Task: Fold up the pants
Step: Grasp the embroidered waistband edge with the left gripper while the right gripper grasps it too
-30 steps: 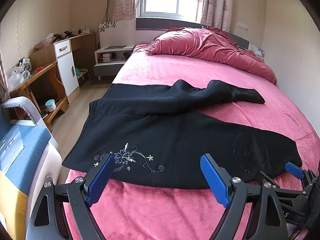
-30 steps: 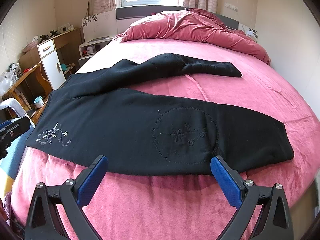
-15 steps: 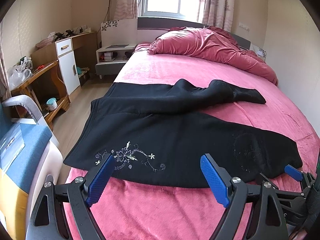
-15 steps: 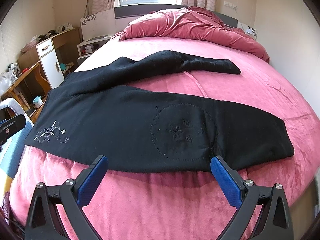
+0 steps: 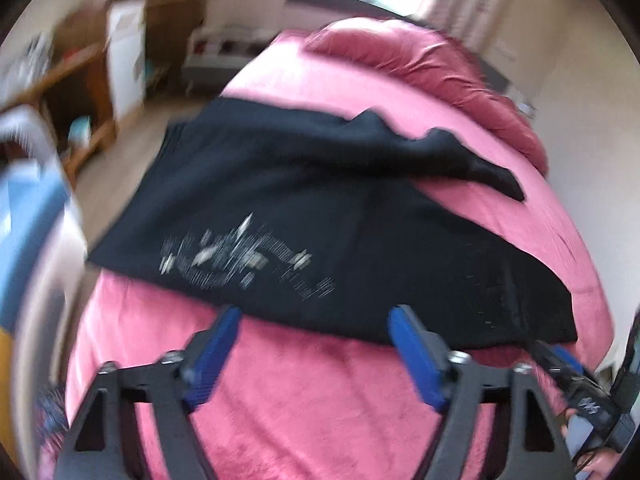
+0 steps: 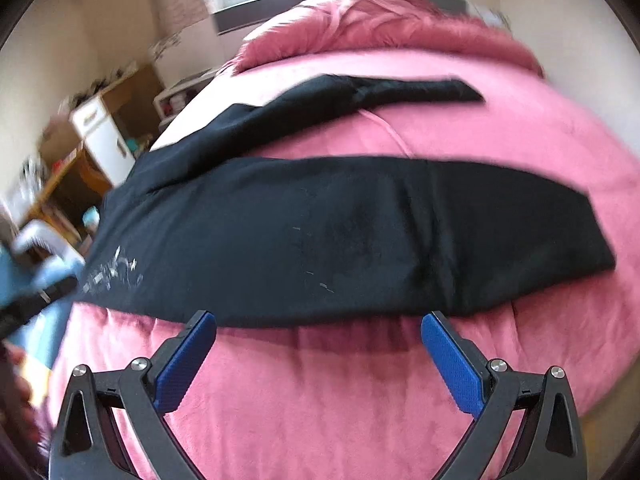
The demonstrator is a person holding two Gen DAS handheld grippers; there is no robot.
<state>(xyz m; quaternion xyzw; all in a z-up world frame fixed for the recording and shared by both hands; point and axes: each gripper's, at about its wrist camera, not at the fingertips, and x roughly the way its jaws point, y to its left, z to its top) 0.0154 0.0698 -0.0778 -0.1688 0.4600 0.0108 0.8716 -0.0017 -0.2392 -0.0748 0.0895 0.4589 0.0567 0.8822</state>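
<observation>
Black pants (image 5: 320, 216) lie spread on the pink bed (image 5: 280, 400), waist to the left with pale floral embroidery (image 5: 240, 256), legs running right; the far leg is bunched. They also show in the right wrist view (image 6: 340, 236). My left gripper (image 5: 316, 320) is open and empty, just short of the pants' near edge by the embroidery. My right gripper (image 6: 318, 324) is open and empty, just short of the near leg's front edge. The right gripper's tip shows at the left wrist view's right edge (image 5: 560, 356). Both views are motion-blurred.
A rumpled pink duvet (image 5: 420, 64) lies at the head of the bed under a window. A wooden desk with a white cabinet (image 5: 124, 52) and a blue-padded chair (image 5: 28, 208) stand left of the bed. A wall runs along the right.
Both grippers have moved forward and down toward the pants' near edge and tilted; the views are now blurred. The pants have not moved. Both grippers stay open.
</observation>
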